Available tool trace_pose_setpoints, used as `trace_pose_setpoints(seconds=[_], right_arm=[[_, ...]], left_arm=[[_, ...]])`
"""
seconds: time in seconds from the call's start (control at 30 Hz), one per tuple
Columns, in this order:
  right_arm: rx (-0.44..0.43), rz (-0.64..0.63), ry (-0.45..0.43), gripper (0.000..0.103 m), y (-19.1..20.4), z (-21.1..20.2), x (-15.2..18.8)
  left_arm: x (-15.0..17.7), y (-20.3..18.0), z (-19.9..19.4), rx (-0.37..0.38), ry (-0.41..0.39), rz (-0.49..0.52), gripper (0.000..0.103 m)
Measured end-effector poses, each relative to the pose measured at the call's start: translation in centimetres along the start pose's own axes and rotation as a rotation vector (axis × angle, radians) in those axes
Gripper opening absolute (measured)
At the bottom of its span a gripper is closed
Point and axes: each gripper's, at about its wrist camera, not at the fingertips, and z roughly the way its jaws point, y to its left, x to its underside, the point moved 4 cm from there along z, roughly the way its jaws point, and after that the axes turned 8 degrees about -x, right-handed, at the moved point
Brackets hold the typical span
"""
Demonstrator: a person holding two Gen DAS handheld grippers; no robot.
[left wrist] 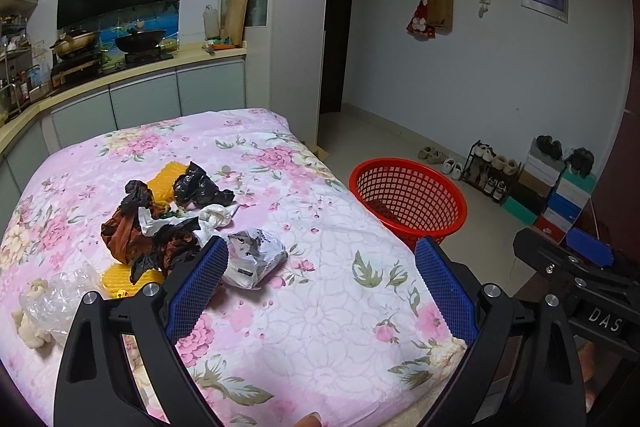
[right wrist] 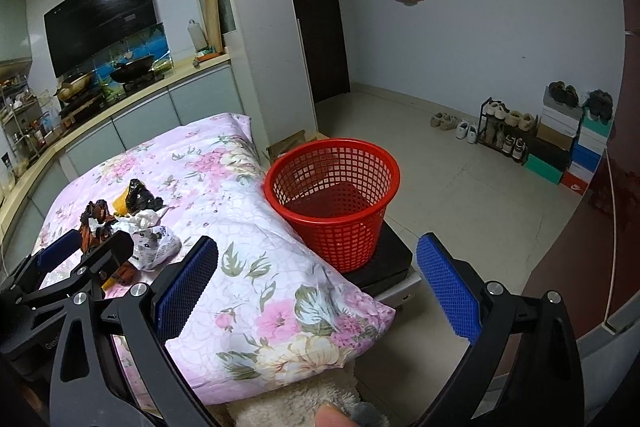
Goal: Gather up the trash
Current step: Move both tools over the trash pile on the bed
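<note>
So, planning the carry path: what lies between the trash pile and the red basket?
Only bare floral bedcover separates the trash pile from the red basket, clearest in the left wrist view.

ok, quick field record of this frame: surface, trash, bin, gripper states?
surface: floral cloth
trash: pile on the cloth, with black bags, white printed wrapper, yellow pieces, clear plastic
bin: red mesh basket, right of the cloth, looks empty
left hand-held gripper: open, holding nothing
right hand-held gripper: open, holding nothing
</note>
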Motion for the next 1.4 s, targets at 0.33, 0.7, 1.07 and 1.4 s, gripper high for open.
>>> trace_pose_setpoints(seconds=[0.33, 0.7, 1.07, 1.4], right_arm=[[0.010, 0.006, 0.003, 0.096, -0.5, 0.8, -0.3], [0.025, 0.010, 0.023, 0.096, -1.3, 2.7, -0.7], [0.037, 0.022, 0.040, 0.096, -2.0, 3.8, -0.6], [0.034, 0.023, 0.047, 0.096, -2.1, 4.2, -0.3]], left_arm=[[-0.3, -0.1, 1.1, -0.010, 0.003, 0.006, 0.091], [-0.3, -0.7, 2.5, -0.022, 0.012, 0.025, 0.091], [-0.1, -0.9, 3.9, -0.035, 0.035, 0.036, 0.091], [0.0, -0.9, 4.5, -0.038, 0.050, 0.033, 0.091]])
